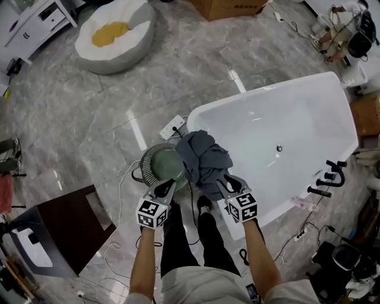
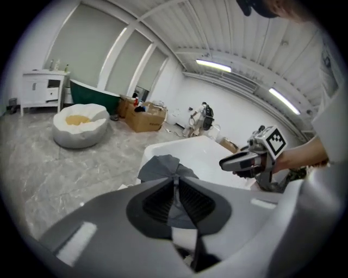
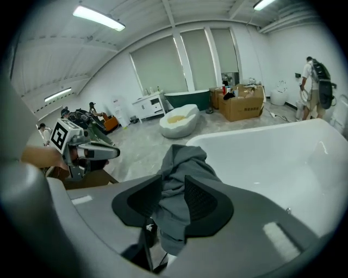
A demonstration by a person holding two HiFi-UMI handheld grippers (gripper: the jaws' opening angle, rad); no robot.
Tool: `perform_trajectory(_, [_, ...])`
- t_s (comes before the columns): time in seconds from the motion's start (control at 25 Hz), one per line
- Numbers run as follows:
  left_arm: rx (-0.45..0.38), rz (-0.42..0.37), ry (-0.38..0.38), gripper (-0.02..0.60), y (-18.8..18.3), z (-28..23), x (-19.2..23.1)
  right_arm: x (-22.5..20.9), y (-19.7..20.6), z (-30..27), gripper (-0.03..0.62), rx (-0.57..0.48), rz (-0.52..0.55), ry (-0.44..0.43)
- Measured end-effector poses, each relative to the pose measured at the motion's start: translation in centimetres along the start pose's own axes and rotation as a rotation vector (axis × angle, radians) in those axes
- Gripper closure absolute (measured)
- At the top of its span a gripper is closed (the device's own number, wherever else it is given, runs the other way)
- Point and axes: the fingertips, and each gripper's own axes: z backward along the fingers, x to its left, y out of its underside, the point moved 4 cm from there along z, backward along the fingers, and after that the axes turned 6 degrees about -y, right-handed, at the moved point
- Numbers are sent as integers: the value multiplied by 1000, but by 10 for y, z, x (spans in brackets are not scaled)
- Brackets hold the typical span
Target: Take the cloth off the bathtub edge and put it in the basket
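Note:
A grey cloth (image 1: 202, 157) hangs bunched over the near corner of the white bathtub (image 1: 267, 89), right beside the round basket (image 1: 142, 166) with a green inside. My left gripper (image 1: 169, 185) is shut on a thin fold of the cloth (image 2: 163, 165), just over the basket's near rim. My right gripper (image 1: 224, 181) has its jaws slightly apart, and a thick bunch of the cloth (image 3: 182, 163) fills the gap and touches both pads. Each gripper view shows the other gripper: the right gripper (image 2: 239, 161) and the left gripper (image 3: 103, 153).
A black faucet (image 1: 329, 178) stands on the tub's right rim. A power strip (image 1: 173, 126) and cables lie on the marble floor by the basket. A dark cabinet (image 1: 65, 228) is at the left, a white round cushion (image 1: 116, 32) and a cardboard box (image 1: 228, 7) farther off. A person (image 3: 315, 81) stands far back.

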Motion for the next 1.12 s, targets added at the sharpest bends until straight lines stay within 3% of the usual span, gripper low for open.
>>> perform_trajectory(0.12, [55, -162, 90, 517, 7, -36, 6, -9, 24, -27, 453, 17, -25, 42])
perform_trajectory(0.28, [133, -325, 239, 445, 15, -68, 9, -13, 45, -45, 453, -45, -90, 98])
perform_trajectory(0.44, [148, -470, 335, 383, 14, -91, 26, -5, 52, -62, 320, -54, -85, 101])
perform_trajectory(0.52, [173, -544, 356, 377, 12, -107, 37, -2, 64, -75, 257, 21, -11, 79])
perform_trajectory(0.6, [204, -628, 357, 327, 10, -122, 44, 0, 85, -91, 135, 127, 68, 46])
perform_trajectory(0.72, [234, -829, 362, 221, 12, -141, 40, -3, 110, -99, 56, 220, 128, 34])
perform_trajectory(0.88, [272, -1095, 432, 155, 25, -168, 32, -19, 121, -109, 34, 252, 131, 78])
perform_trajectory(1.12, [308, -1322, 504, 15, 32, -199, 10, -31, 131, -132, 39, 288, 46, 41])
